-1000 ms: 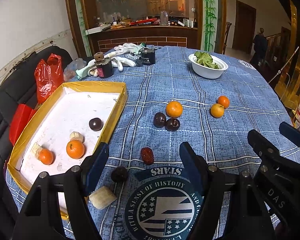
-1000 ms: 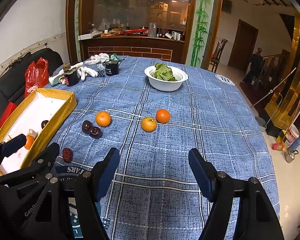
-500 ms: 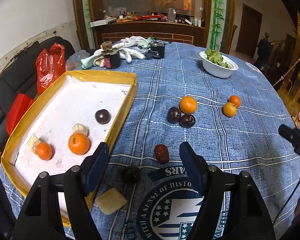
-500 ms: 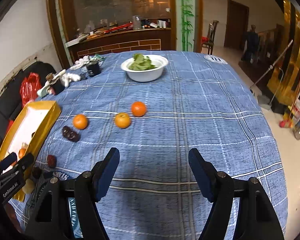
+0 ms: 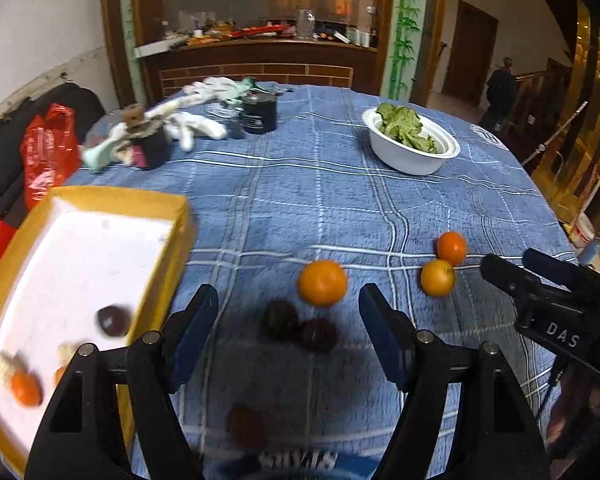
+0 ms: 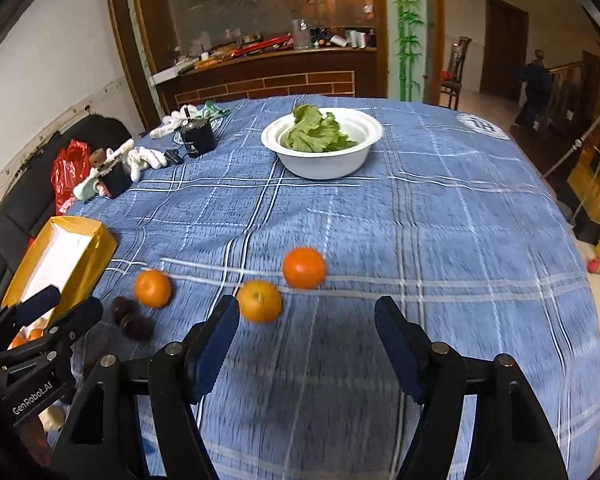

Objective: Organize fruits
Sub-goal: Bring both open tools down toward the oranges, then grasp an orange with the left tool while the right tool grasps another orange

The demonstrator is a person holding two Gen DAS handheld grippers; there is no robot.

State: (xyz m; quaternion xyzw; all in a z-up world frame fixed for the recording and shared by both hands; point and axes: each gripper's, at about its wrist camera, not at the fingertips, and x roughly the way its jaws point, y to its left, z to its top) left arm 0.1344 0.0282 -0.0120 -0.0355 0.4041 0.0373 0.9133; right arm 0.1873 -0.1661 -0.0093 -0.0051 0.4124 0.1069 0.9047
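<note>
My left gripper [image 5: 288, 320] is open and hangs over the blue checked cloth. Two dark round fruits [image 5: 298, 326] lie between and just beyond its fingertips, untouched, with an orange [image 5: 323, 282] behind them. A dark red fruit [image 5: 246, 424] lies under the gripper. The yellow-rimmed tray [image 5: 120, 196] at left holds a dark fruit [image 5: 114, 320] and small oranges [image 5: 26, 388]. My right gripper [image 6: 306, 332] is open and empty. A yellowish orange [image 6: 259, 301] lies by its left fingertip, and a deeper orange one [image 6: 304, 267] sits just behind.
A white bowl of green leaves [image 6: 322, 148] stands at the back of the table. A black cup [image 6: 198, 140], white gloves [image 6: 148, 158] and a small dark jar [image 6: 114, 178] sit at the back left. A red bag [image 6: 66, 172] lies on the black sofa.
Both grippers have moved forward over the table. The two dark fruits now lie between my left fingers, and the pair of oranges is close to my right fingers. Both stay open.
</note>
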